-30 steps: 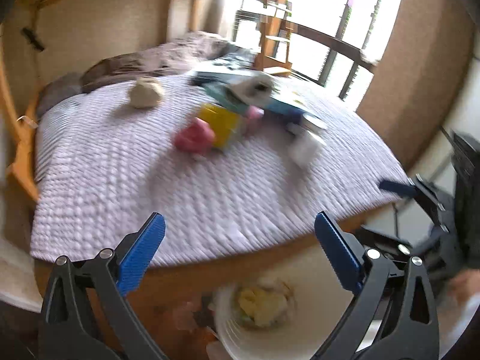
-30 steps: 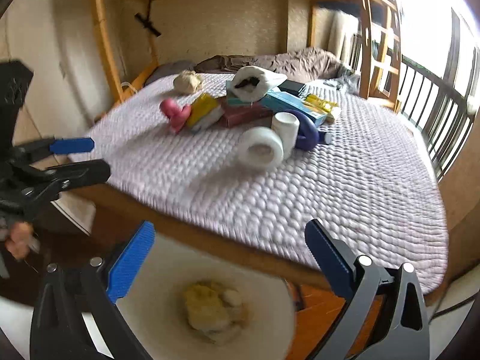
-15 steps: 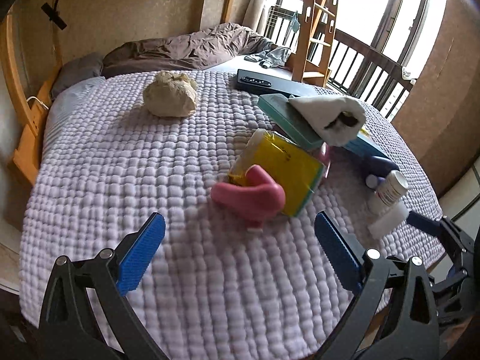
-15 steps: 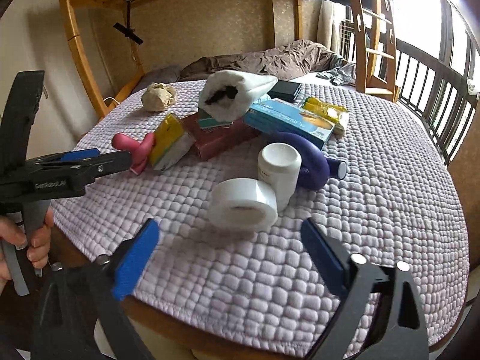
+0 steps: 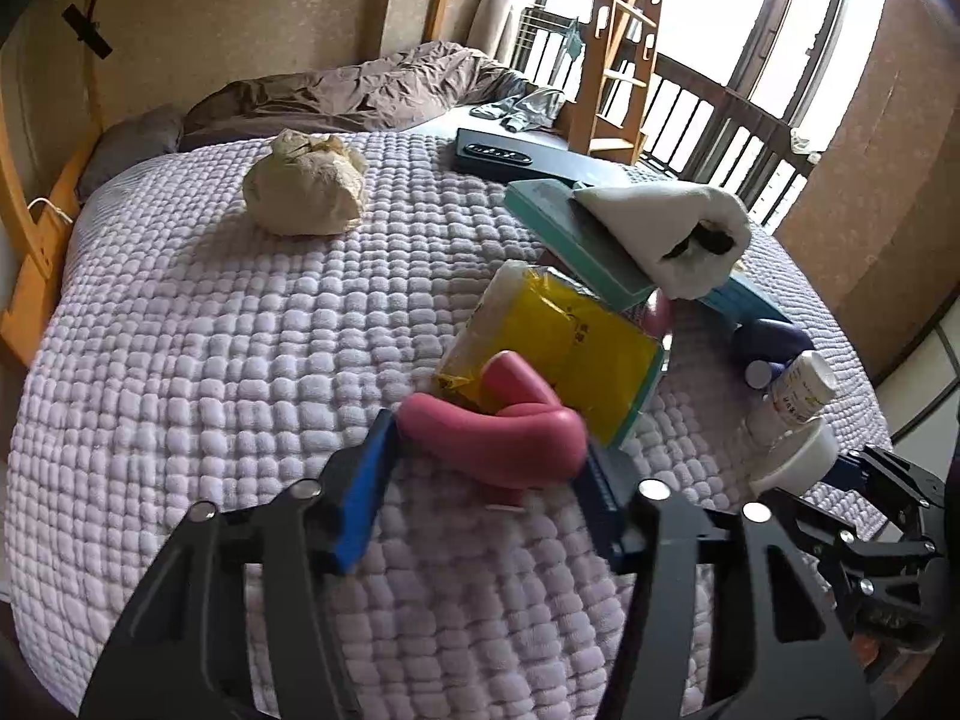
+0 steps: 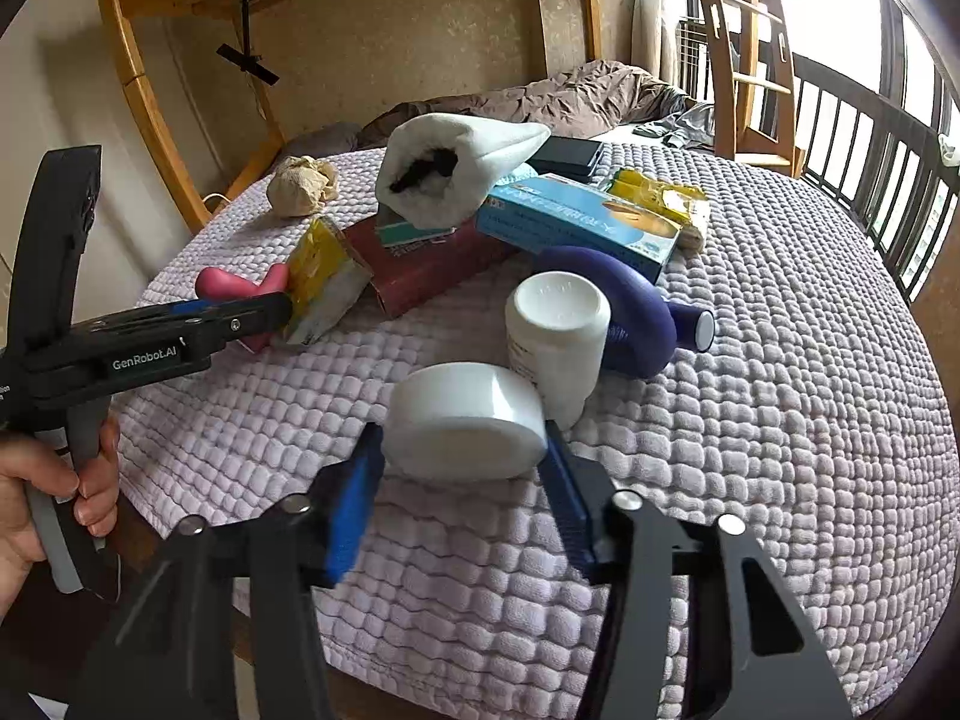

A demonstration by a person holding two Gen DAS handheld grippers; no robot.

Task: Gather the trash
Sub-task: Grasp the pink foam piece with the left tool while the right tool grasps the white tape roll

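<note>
Just a lilac quilted bedspread (image 5: 210, 360), rumpled brown duvet (image 5: 360, 90) at the far end, wooden bunk frame (image 6: 144, 90) left.

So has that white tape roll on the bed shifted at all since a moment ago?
Cannot tell. The white tape roll lies against the white bottle as before; only the closing right gripper has come around it.

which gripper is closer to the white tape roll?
Right. The right gripper has the white tape roll between its closing jaws. The left gripper is off to the side, closing around the pink curved object by the yellow packet.
</note>
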